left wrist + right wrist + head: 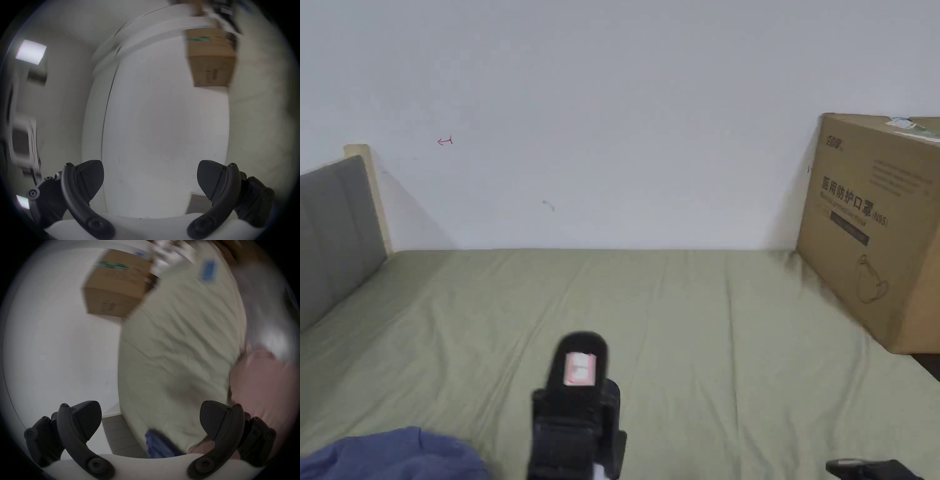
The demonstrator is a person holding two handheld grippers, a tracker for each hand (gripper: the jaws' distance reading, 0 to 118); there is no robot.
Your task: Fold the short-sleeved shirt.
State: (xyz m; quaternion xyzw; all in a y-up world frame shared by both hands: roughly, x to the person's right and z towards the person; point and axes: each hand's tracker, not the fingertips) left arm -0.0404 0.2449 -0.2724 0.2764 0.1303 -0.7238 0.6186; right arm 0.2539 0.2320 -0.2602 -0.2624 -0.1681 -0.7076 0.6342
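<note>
Left gripper [150,178] and right gripper [150,418] — jaws apart, holding nothing. Blue shirt [394,453] bunched on the green bed [675,312] — cardboard box [875,231] beside the wall.

left gripper [150,178] jaws apart, right gripper [150,418] likewise

Even light; blurred, vignetted gripper views
</note>
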